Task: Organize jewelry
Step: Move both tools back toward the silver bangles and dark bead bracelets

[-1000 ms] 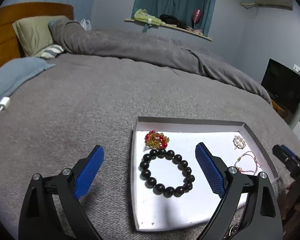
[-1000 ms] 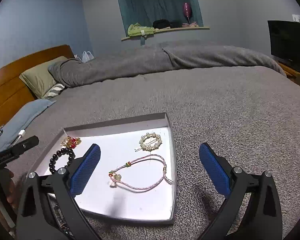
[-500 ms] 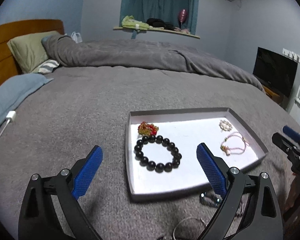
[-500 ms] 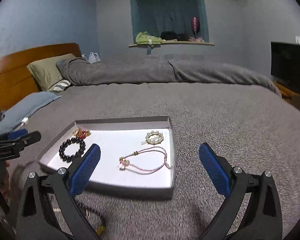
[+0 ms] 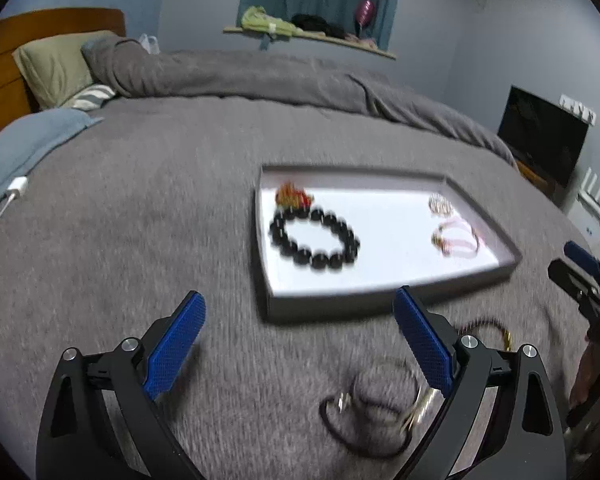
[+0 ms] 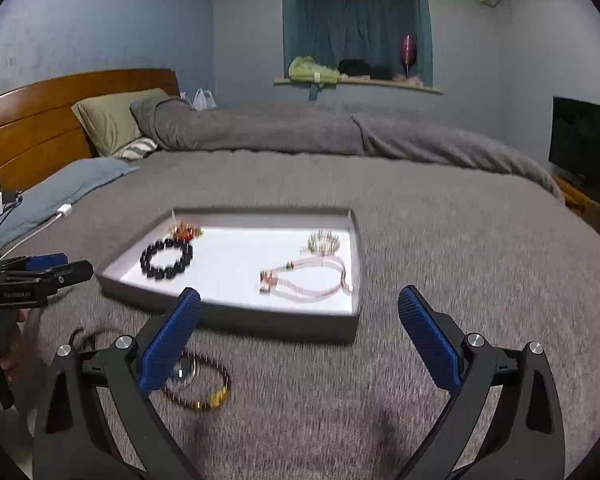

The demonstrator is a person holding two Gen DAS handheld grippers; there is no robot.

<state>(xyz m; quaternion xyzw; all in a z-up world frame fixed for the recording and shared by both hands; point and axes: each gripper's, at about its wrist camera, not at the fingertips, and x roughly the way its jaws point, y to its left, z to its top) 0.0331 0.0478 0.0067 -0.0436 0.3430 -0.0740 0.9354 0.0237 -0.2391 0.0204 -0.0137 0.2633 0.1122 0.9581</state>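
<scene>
The left black two-finger tool with blue ribbed pads (image 5: 296, 344) is spread wide, nothing between its fingers, both tips level and pointing forward; the right black two-finger tool with blue ribbed pads (image 6: 300, 340) is likewise spread wide and empty; each tool shows side-on at the edge of the other's view; a hand (image 6: 14, 354) grips the left tool's handle.

You are in a home bedroom: a bed (image 6: 340, 184) with a wooden headboard (image 6: 40, 128), pillow (image 6: 108, 120), curtained window (image 6: 356, 20).

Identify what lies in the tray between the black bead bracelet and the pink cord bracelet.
Only bare white tray floor separates the black bead bracelet from the pink cord bracelet, in both wrist views.
</scene>
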